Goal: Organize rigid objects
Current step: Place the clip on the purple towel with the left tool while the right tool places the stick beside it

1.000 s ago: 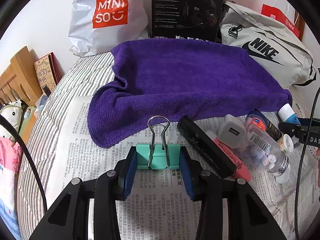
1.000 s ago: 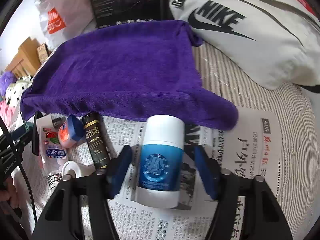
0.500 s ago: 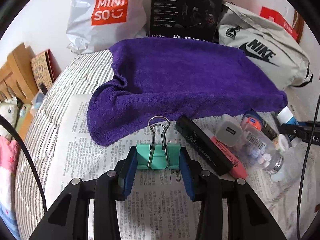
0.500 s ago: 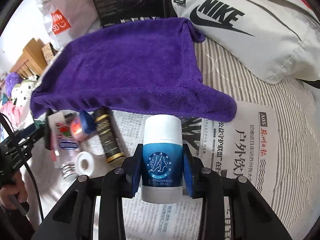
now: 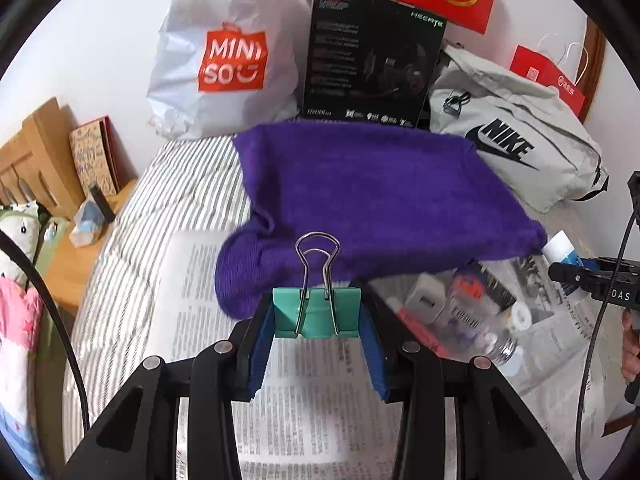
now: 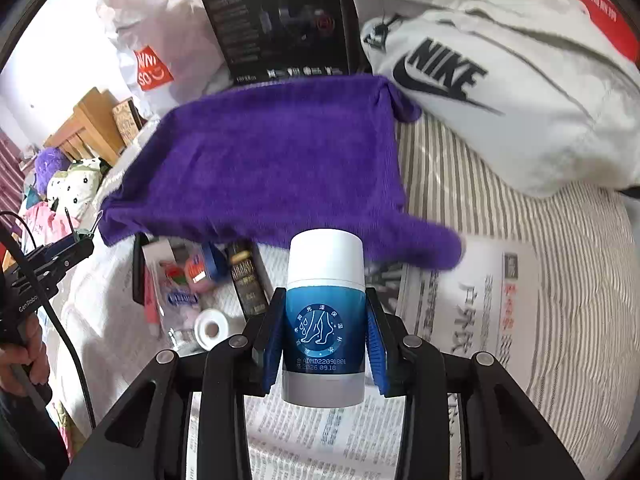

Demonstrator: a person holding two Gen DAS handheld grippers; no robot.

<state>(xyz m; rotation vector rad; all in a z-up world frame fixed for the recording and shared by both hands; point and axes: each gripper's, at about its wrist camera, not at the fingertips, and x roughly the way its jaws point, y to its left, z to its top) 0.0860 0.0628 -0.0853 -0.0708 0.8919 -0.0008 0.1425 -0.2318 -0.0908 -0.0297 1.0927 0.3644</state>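
My left gripper (image 5: 317,312) is shut on a teal binder clip (image 5: 316,313), held above the newspaper (image 5: 312,400), its wire handles pointing toward the purple towel (image 5: 372,184). My right gripper (image 6: 325,332) is shut on a blue and white stick bottle (image 6: 325,316), lifted clear of the newspaper (image 6: 488,312). A cluster of small items lies between them: a white charger (image 5: 426,296), a clear pill bottle (image 5: 476,328), a pink stick (image 5: 416,330), a dark gold-labelled tube (image 6: 248,284), a tape roll (image 6: 210,328) and a small blue-lidded tin (image 6: 204,270).
The purple towel (image 6: 272,168) is spread on the striped bed. Behind it stand a white Miniso bag (image 5: 228,52), a black headset box (image 5: 372,60) and a grey Nike bag (image 5: 516,140). A wooden bedside stand (image 5: 60,184) is at left. A hand (image 6: 24,344) holds the left gripper.
The right gripper shut on the stick bottle and lifted it off the newspaper. The left gripper rose with the binder clip, and both views now look from higher up.
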